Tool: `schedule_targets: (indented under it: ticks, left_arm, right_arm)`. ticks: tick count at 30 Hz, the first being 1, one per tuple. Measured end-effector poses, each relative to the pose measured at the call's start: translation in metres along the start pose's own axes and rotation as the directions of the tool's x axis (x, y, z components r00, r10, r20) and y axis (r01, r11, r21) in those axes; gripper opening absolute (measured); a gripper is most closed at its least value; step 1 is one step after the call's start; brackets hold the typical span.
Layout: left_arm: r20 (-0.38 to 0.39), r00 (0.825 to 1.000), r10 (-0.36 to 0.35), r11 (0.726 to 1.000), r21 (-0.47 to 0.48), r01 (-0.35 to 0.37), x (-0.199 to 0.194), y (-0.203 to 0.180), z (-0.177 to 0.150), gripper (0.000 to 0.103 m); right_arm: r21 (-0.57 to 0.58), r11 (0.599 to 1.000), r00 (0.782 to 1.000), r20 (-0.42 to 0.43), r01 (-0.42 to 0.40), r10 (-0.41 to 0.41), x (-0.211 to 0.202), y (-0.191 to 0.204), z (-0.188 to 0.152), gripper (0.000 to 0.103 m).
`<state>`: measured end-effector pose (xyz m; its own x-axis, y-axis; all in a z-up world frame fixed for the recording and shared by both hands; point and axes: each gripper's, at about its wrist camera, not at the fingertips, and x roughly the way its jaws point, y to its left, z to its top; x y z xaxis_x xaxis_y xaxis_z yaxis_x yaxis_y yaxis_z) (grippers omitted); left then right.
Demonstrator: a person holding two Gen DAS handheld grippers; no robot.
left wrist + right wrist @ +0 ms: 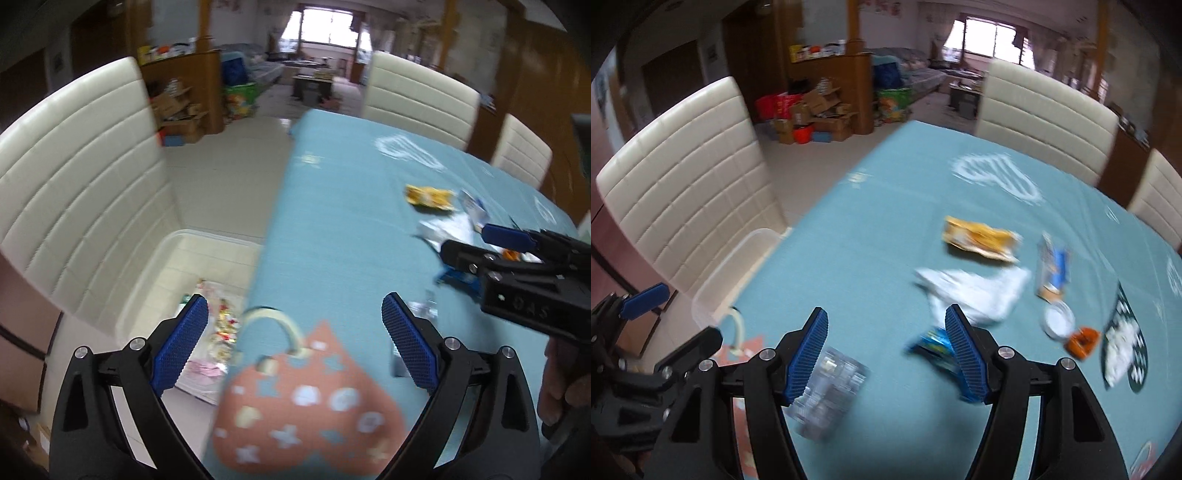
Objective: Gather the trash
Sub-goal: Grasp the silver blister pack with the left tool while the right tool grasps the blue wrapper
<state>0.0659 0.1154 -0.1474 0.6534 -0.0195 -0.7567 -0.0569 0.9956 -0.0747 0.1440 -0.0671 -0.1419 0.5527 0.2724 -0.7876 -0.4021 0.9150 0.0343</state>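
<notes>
My left gripper (pixel 295 343) stands wide apart, nothing between the blue pads (pixel 181 343); it hangs over the near edge of the table (pixel 332 229), which wears a teal cloth with a pink heart print (pixel 306 406). Below the table edge, at 9 o'clock of that gripper, a clear plastic bin (pixel 207 236) sits on the floor against a cream chair (pixel 74 206). Wrappers (pixel 225 321) already lie in its bottom.

My right gripper (pixel 886 354) is partly apart, pads pressing on nothing. A crumpled clear plastic piece (pixel 827 391) lies on the cloth just beside its left pad; a blue wrapper (pixel 934 343) lies just beside its right pad, partly hidden behind it. Whether either touches a pad I cannot tell; the view is blurred.

Remaining trash on the table, from the right wrist view:
- white crumpled paper (pixel 975 291) at 12 o'clock of the gripper, near
- yellow snack wrapper (pixel 982 240) beyond it, further toward 12
- blue-and-white packet (pixel 1052 269) at 1 o'clock
- white round lid (pixel 1058 319) and a small orange piece (pixel 1082 341) at 3 o'clock, touching or nearly so

Cream chairs (pixel 1045 122) stand along the far side of the table.
</notes>
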Motion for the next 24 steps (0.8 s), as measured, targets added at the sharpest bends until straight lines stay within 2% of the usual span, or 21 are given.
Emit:
schedule_targets:
  ticks: [5,9,12,20,24]
  left_arm:
    - [-0.028,0.998,-0.063,0.995,0.079,0.065,0.005,-0.050,-0.009,0.095]
    - [-0.063,0.995,-0.079,0.991,0.107,0.085,0.014,-0.073,-0.017,0.095]
    - [-0.097,0.991,-0.087,0.991,0.091,0.096,0.025,-0.075,-0.023,0.095]
    - [-0.157,0.986,-0.058,0.995,0.066,0.069,0.046,-0.077,-0.028,0.094]
    - [-0.170,0.984,-0.056,0.995,0.068,0.068,0.053,-0.076,-0.026,0.088]
  right_arm:
    - [0.043,0.998,0.998,-0.034,0.049,-0.047,-0.004,-0.040,-0.027,0.064]
    - [0.058,0.997,0.998,-0.043,0.054,-0.051,-0.006,-0.057,-0.040,0.065]
    - [0.054,0.997,0.998,-0.044,0.051,-0.049,-0.007,-0.062,-0.046,0.064]
    - [0.027,0.999,0.998,-0.056,0.043,-0.041,0.000,-0.064,-0.049,0.064]
    - [0.018,0.999,0.997,-0.065,0.037,-0.036,0.007,-0.064,-0.045,0.064]
